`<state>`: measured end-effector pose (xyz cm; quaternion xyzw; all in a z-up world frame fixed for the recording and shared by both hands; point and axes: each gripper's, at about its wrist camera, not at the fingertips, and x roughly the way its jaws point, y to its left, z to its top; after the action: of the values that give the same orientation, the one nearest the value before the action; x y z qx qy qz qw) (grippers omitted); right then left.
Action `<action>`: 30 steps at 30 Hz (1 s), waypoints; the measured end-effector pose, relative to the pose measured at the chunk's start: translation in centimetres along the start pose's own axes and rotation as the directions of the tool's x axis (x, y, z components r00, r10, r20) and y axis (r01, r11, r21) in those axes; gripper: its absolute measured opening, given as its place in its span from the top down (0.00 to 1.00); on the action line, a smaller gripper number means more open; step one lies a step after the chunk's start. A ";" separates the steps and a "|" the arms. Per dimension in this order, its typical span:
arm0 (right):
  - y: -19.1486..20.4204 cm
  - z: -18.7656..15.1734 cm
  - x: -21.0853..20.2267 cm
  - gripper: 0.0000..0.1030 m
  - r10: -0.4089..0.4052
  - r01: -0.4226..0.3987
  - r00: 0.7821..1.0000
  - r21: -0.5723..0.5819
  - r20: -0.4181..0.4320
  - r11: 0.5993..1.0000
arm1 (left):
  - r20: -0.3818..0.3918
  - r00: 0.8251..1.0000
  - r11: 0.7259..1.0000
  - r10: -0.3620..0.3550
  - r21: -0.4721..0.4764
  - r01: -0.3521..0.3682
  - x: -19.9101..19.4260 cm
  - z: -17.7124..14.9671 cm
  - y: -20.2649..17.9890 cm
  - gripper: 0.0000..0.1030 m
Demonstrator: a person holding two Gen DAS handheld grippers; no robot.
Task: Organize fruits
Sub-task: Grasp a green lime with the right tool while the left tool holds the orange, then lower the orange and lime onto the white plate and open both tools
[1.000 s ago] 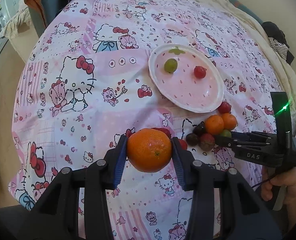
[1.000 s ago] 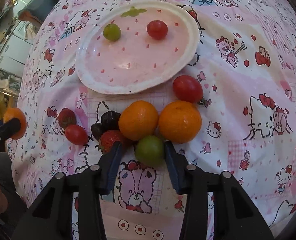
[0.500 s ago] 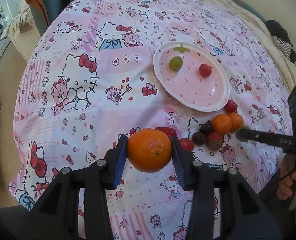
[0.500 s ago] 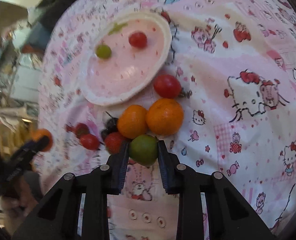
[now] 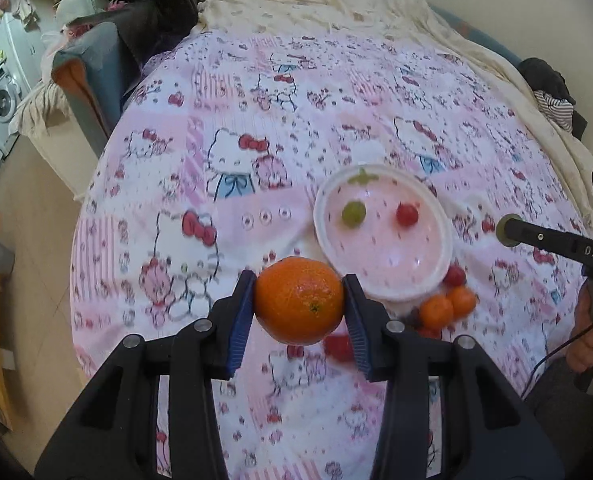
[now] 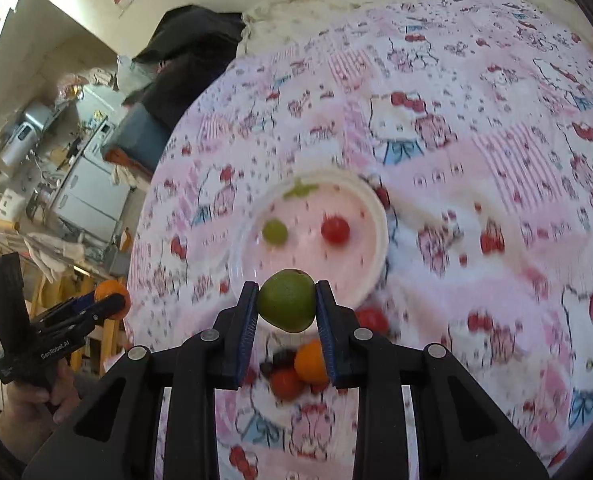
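Left wrist view: the left gripper [image 5: 299, 307] pinches an orange [image 5: 299, 300], held above the cloth; the plate [image 5: 442, 258] lies ahead and to its right, near.

Right wrist view: the right gripper [image 6: 286, 309] pinches a green fruit [image 6: 286, 300]; the plate [image 6: 378, 248] lies directly ahead, so this arm appears nearer.
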<state>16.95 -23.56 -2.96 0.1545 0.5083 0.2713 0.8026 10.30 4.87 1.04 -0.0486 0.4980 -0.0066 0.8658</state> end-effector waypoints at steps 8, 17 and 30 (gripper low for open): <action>-1.4 3.5 3.1 0.71 -0.043 0.042 0.999 -0.020 -0.017 0.999 | -0.009 1.000 0.999 0.011 0.046 -0.010 3.8 3.5 -2.2 0.62; -3.3 5.4 8.0 0.71 -0.095 0.093 0.992 -0.024 -0.086 0.995 | -0.100 0.995 0.985 -0.004 0.173 0.021 10.6 3.7 -6.3 0.62; -5.4 5.6 11.6 0.71 -0.122 0.129 0.978 0.027 -0.172 0.991 | -0.160 0.987 0.978 -0.001 0.207 0.034 15.6 2.4 -7.2 0.61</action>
<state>27.36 -20.89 -11.87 0.1135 0.5885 0.2226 0.7689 20.54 -3.04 -10.56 0.0391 0.5615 -0.0706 0.8236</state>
